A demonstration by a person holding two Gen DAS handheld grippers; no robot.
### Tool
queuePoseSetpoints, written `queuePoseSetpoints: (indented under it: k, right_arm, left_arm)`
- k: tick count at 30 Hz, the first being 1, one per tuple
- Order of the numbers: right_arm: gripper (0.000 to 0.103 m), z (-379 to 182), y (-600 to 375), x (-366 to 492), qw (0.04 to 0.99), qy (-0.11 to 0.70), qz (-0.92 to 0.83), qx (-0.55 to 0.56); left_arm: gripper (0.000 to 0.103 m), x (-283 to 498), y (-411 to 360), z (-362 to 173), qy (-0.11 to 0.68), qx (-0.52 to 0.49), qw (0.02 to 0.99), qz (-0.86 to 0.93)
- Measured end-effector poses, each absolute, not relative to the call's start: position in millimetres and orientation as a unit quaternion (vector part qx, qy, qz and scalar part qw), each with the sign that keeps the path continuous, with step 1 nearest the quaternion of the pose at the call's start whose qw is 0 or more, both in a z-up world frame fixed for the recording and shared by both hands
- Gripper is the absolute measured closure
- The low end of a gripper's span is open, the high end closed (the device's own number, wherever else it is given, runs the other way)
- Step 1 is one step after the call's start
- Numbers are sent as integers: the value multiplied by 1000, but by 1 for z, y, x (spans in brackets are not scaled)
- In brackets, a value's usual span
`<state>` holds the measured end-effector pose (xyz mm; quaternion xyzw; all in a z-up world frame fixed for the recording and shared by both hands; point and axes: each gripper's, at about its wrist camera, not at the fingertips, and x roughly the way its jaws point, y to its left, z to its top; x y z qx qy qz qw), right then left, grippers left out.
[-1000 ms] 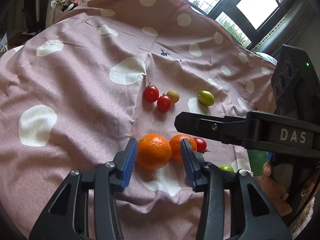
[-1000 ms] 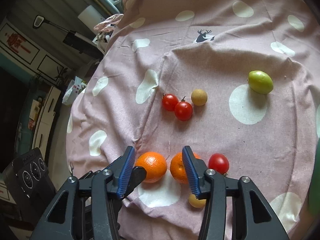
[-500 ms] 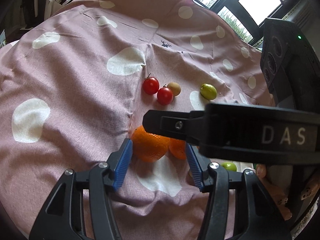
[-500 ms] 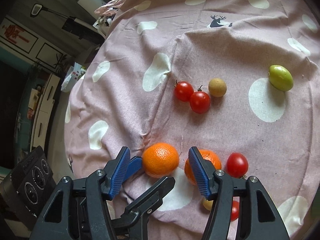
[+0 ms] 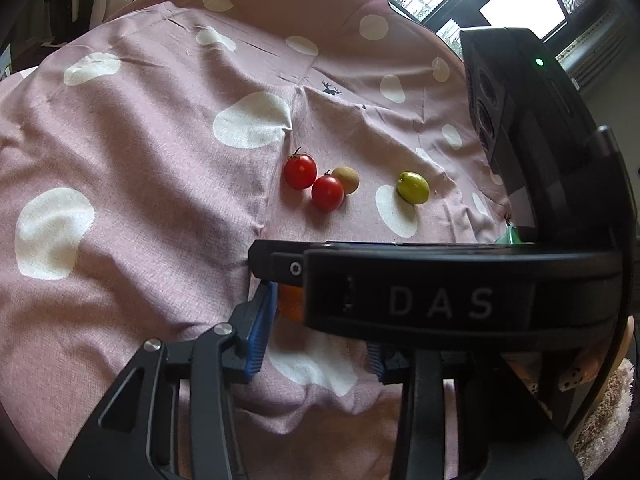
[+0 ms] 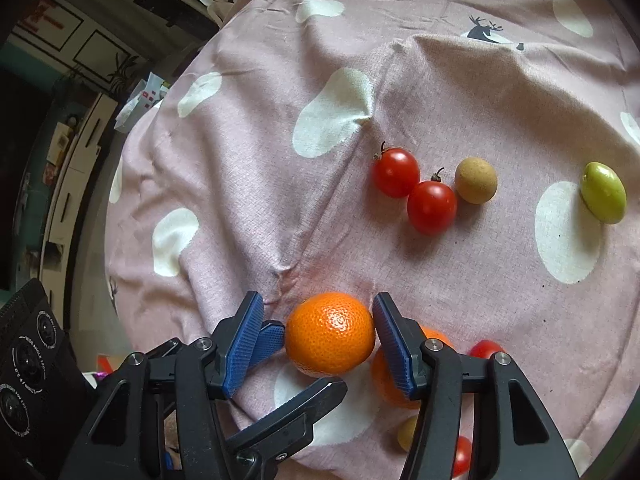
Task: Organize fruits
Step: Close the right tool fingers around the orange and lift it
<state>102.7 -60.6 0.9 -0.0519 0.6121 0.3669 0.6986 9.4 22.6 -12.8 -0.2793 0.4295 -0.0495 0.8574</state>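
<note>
An orange (image 6: 330, 332) lies on the pink spotted cloth (image 6: 260, 168). My right gripper (image 6: 318, 332) is open with its blue pads on either side of it; the right pad looks to touch it. My left gripper (image 5: 316, 332) is open around the same orange (image 5: 289, 300), which the right gripper's black body (image 5: 440, 296) mostly hides there. A left fingertip (image 6: 266, 338) shows beside the orange. A second orange (image 6: 384, 376) lies behind the right finger. Two red tomatoes (image 6: 414, 190), a tan round fruit (image 6: 476, 180) and a green fruit (image 6: 603, 192) lie farther out.
Another red tomato (image 6: 484, 350), a small yellow fruit (image 6: 408, 432) and a further tomato (image 6: 462, 456) lie at the near right. The cloth has creases running through its middle (image 6: 292, 272). Room clutter and cabinets stand beyond the cloth's left edge (image 6: 80, 128).
My right gripper has moved left from the second orange to straddle the first orange. It has come across the left wrist view and now hides the oranges there. Both stayed open.
</note>
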Motion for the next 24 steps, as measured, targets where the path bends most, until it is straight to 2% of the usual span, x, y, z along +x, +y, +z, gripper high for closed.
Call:
queuePoseSetpoints:
  k: [3,9,10,11,12,15,17,19,22,24]
  right_arm:
    - [58,3,-69,103,706,610,358,-42]
    - [61,13,-87,97,721,592,360,-18]
    - [66,19,-90,95,726,583,365,-12]
    - [78,26,-93,91,727,574,377,-4]
    - [79,34,-96,88,732,565,382,0]
    - [79,51,-104,77,764,533,363,-26]
    - [78,46,-106,81,765,541,348,-27]
    - [73,37,-109,89,750,564,346,3]
    - [56,32,-105,94,736,572,360,23]
    - [53,33,-99,95,743,569,352,14]
  left_arm:
    - [65,8,23,-10,423,-285,859,-50]
    - [63,1,15,5,396,-277,872,-72]
    - [62,-1,13,10,388,-275,876,-81]
    - [62,-4,10,15,380,-275,879,-87]
    - [64,-6,8,19,372,-275,881,-96]
    - [61,-4,4,20,371,-281,877,-118]
    - [60,-4,6,16,382,-284,872,-112]
    - [60,-7,8,18,386,-280,874,-92]
    - [57,-13,9,25,387,-232,891,-39]
    - [57,-12,13,19,401,-221,889,-15]
